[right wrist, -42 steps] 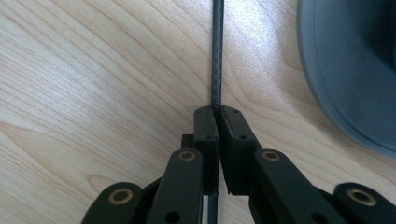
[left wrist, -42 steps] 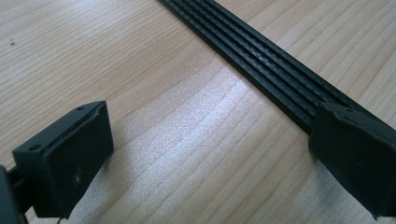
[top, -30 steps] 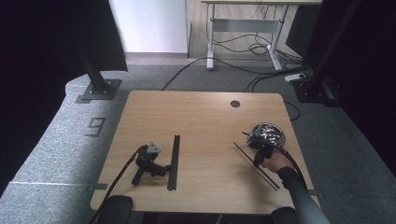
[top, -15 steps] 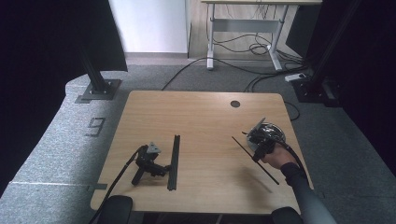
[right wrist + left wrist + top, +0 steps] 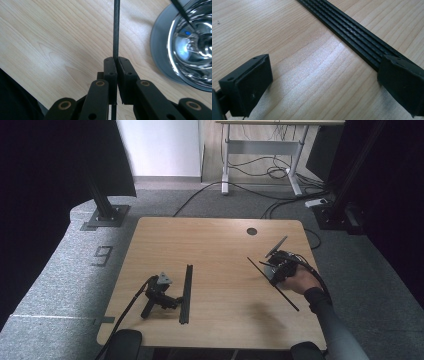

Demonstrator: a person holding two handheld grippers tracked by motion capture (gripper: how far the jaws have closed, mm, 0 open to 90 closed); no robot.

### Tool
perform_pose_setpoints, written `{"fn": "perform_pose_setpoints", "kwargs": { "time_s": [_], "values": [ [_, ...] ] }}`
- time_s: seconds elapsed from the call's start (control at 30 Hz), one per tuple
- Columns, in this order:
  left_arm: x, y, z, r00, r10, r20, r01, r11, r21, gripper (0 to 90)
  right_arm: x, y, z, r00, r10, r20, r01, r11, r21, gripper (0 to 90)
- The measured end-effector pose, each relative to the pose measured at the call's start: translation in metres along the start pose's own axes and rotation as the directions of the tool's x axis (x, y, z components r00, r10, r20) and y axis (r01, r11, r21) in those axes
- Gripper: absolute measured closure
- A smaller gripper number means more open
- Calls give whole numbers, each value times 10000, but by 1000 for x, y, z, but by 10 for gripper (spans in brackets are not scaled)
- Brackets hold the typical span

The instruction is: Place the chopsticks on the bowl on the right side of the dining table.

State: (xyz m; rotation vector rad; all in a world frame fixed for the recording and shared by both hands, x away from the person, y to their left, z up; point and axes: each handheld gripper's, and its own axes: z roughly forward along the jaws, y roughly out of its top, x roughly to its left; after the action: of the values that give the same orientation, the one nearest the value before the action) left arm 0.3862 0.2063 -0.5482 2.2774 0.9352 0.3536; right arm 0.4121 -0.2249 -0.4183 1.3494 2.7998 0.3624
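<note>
A long black ribbed strip (image 5: 186, 292) lies flat at the front left of the wooden table (image 5: 210, 245). My left gripper (image 5: 159, 292) rests on the table beside it, with no hand on it. In the left gripper view my left gripper (image 5: 322, 85) stands open, and the ribbed strip (image 5: 357, 37) runs slantwise under the right jaw. At the right a hand holds my right gripper (image 5: 276, 276) above the table. It is shut on a thin black strip (image 5: 290, 301) that slants through the air. In the right gripper view my right gripper (image 5: 117, 62) pinches that strip (image 5: 115, 30) edge-on.
A shiny metal dome on a grey disc (image 5: 192, 45) sits on the table close to the right gripper. A round cable hole (image 5: 251, 231) is near the table's far edge. A black post base (image 5: 102, 212) stands on the floor at the left, and desk legs with cables behind.
The right gripper has risen with the thin strip clamped in it, lifting the strip off the table. The left gripper and the ribbed strip have not moved.
</note>
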Motion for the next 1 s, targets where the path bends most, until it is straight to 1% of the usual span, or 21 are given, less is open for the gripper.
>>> {"fn": "perform_pose_setpoints", "kwargs": {
  "time_s": [0.07, 0.1, 0.13, 0.23, 0.4, 0.43, 0.5, 0.53, 0.57, 0.6, 0.63, 0.73, 0.77, 0.8, 0.83, 0.93, 0.97, 1.0],
  "values": [
    [0, 0, 0, 10000, 3, -1, -3, 10000, 3, 0, 0, 1, -2, 10000, -22, 40, 22, 10000, -3, 854],
    [0, 0, 0, 10000, 1, -1, -1, 10000, 2, 0, -2, 2, -8, 9999, 32, 125, -31, 9999, -104, 854],
    [0, 0, 0, 10000, -1, 7, 1, 10000, 9, 0, -2, 2, -8, 9999, 32, 125, -31, 9999, -104, 854],
    [0, 0, 0, 10000, -1, 7, 1, 10000, 10, 0, -7, 4, -14, 9996, 141, 246, -136, 9996, -227, 854],
    [0, 0, 0, 10000, 1, 8, -1, 10000, 18, 0, -20, 6, -17, 9983, 424, 402, -412, 9987, -311, 855],
    [0, 0, 0, 10000, -5, 8, 5, 10000, 15, 0, -26, 6, -17, 9971, 590, 471, -575, 9978, -317, 855],
    [0, 0, 0, 10000, 2, 7, -2, 10000, 18, 0, -33, 7, -16, 9961, 713, 517, -696, 9970, -340, 855],
    [0, 0, 0, 10000, -8, 0, 8, 10000, 0, 0, -33, 7, -16, 9961, 713, 517, -696, 9970, -340, 855],
    [0, 0, 0, 10000, -5, 0, 5, 10000, 2, 0, -36, 7, -15, 9953, 787, 559, -770, 9965, -326, 854],
    [0, 0, 0, 10000, -4, 0, 4, 10000, 1, 0, -43, 7, -13, 9935, 911, 678, -891, 9955, -326, 855],
    [0, 0, 0, 10000, -2, 0, 2, 10000, 2, 0, -43, 7, -13, 9935, 911, 678, -891, 9955, -326, 855],
    [0, 0, 0, 10000, 6, 7, -6, 10000, 18, 0, -52, 8, -9, 9903, 1084, 863, -1065, 9940, -263, 855],
    [0, 0, 0, 10000, 5, 7, -5, 10000, 18, 0, -58, 8, -6, 9889, 1172, 917, -1156, 9930, -221, 855],
    [0, 0, 0, 10000, 5, 7, -5, 10000, 18, 0, -58, 8, -6, 9889, 1172, 917, -1156, 9930, -221, 855],
    [0, 0, 0, 10000, 5, 8, -5, 10000, 19, 0, -62, 9, -2, 9871, 1220, 1033, -1207, 9925, -181, 855],
    [0, 0, 0, 10000, 1, 9, -1, 10000, 18, 0, -66, 10, 3, 9857, 1297, 1078, -1292, 9915, -118, 855],
    [0, 0, 0, 10000, 0, 9, 0, 10000, 17, 0, -71, 12, 8, 9845, 1314, 1161, -1315, 9913, -65, 855],
    [0, 0, 0, 10000, 0, 9, 0, 10000, 17, 0, -71, 12, 8, 9845, 1314, 1161, -1315, 9913, -65, 855]
  ]
}}
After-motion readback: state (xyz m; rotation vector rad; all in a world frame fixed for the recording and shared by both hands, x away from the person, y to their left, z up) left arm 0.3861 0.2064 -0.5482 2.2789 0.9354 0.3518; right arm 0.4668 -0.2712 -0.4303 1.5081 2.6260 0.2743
